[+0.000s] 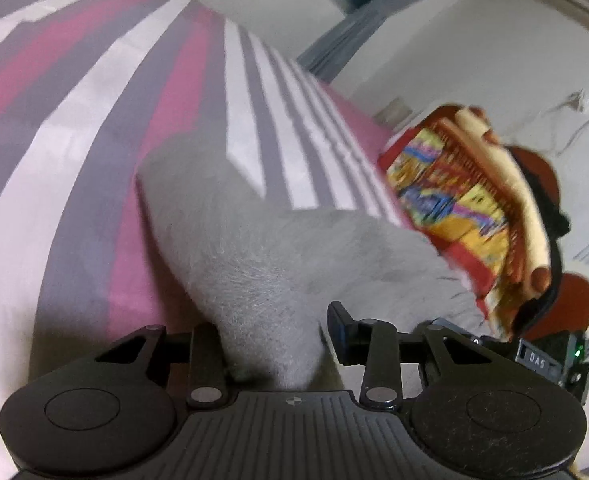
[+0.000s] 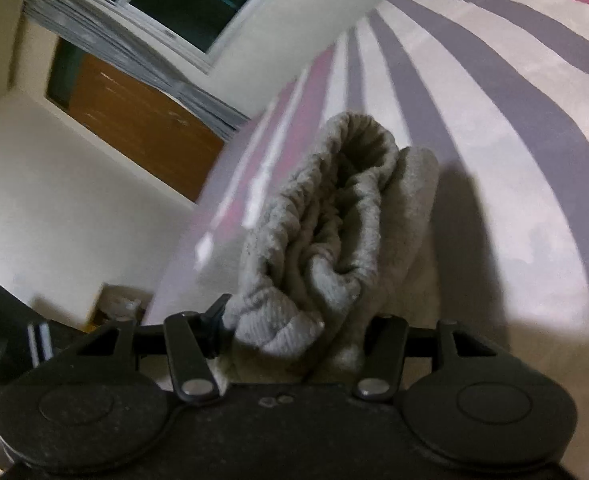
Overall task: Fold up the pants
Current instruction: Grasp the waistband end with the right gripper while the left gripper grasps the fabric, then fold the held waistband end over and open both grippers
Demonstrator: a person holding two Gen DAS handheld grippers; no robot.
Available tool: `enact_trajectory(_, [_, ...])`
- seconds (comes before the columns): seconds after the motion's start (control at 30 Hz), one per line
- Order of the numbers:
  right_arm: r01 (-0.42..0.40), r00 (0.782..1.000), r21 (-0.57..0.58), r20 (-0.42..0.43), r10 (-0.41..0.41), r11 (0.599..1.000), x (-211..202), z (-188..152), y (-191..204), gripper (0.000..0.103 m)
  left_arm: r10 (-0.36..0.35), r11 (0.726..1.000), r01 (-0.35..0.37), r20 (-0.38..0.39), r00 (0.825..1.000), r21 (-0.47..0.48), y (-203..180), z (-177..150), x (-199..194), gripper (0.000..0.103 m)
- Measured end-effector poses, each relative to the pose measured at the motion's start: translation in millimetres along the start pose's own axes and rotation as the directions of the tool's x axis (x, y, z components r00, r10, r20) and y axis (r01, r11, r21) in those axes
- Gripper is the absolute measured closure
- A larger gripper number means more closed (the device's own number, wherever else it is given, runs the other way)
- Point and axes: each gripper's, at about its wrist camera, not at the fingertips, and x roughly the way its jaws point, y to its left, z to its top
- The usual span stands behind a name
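Observation:
The pants [image 1: 254, 256] are light grey and fleecy, lifted off a striped bed. My left gripper [image 1: 272, 336] is shut on a fold of the grey cloth, which fills the gap between its fingers. In the right wrist view the ribbed, gathered waistband of the pants [image 2: 334, 220] hangs bunched in front of the camera. My right gripper [image 2: 298, 336] is shut on that bunched cloth. The right gripper's body and the person's arm in a colourful patterned sleeve [image 1: 466, 208] show at the right of the left wrist view.
The bed sheet [image 1: 94, 120] has pink, grey and white stripes and also shows in the right wrist view [image 2: 494, 120]. A white wall, a window with grey curtains [image 2: 166, 8] and a brown door [image 2: 142, 120] lie beyond the bed's edge.

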Motion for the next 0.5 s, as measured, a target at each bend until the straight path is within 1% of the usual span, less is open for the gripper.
enact_trajectory(0.1, [-0.036, 0.999, -0.023, 0.018, 0.036, 0.999, -3, 14, 15, 0.047, -0.006, 0.999, 0.005, 0.027, 1.000, 0.033, -11, 16, -12, 0.065])
enact_trajectory(0.27, [-0.091, 0.993, -0.039, 0.066, 0.093, 0.995, 1, 44, 32, 0.047, -0.020, 0.998, 0.014, 0.097, 0.995, 0.058, -26, 51, -27, 0.065])
enact_trajectory(0.4, [-0.105, 0.990, -0.066, 0.088, 0.111, 0.992, 14, 72, 41, 0.047, -0.001, 0.996, -0.011, 0.130, 0.991, 0.090, -30, 85, -28, 0.065])
enact_trajectory(0.5, [-0.109, 0.988, -0.076, 0.099, 0.116, 0.991, 29, 88, 42, 0.047, 0.029, 0.991, -0.047, 0.143, 0.989, 0.123, -33, 107, -18, 0.065])
